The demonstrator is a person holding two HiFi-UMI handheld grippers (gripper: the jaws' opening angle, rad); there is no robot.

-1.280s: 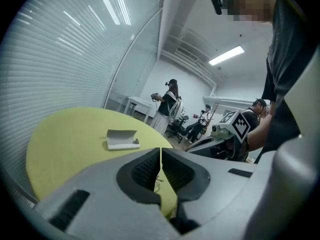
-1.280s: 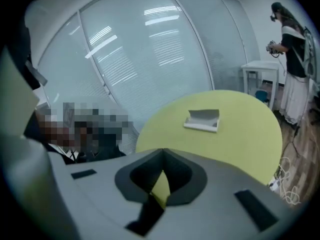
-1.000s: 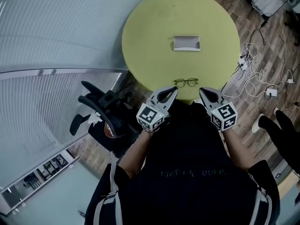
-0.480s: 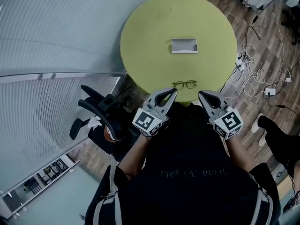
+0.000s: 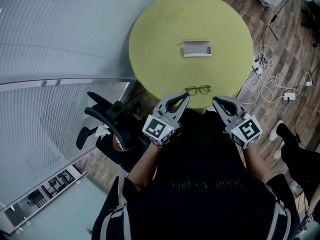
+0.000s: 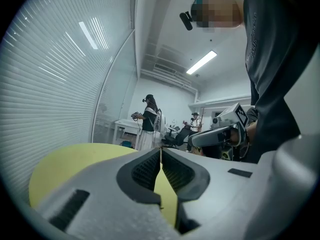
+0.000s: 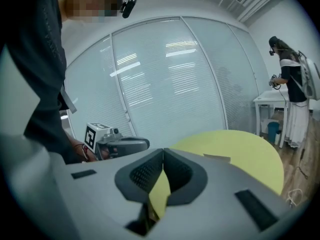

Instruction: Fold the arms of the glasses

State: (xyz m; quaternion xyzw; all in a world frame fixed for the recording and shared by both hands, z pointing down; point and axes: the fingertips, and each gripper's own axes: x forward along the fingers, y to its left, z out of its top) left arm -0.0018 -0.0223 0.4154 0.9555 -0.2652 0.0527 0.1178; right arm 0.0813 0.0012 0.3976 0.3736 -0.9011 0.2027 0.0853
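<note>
A pair of thin dark-framed glasses (image 5: 198,89) lies near the front edge of the round yellow-green table (image 5: 165,29), arms pointing toward me. My left gripper (image 5: 186,98) hangs just in front of the table edge, left of the glasses, jaws shut with nothing in them. My right gripper (image 5: 215,100) is held to the right of the glasses, shut and empty too. In the left gripper view the gripper (image 6: 160,150) has its tips touching over the table (image 6: 70,166). In the right gripper view the gripper (image 7: 163,151) is closed the same way. The glasses do not show in either gripper view.
A small white open box (image 5: 197,48) sits at the table's middle. A black office chair (image 5: 107,119) stands at my left by a curved glass wall (image 5: 60,29). Cables and a power strip (image 5: 272,79) lie on the wooden floor at right. Other people (image 6: 149,121) stand far off.
Both grippers have stayed shut and nearly still in front of the table edge; the view shifted slightly. The glasses have not moved.
</note>
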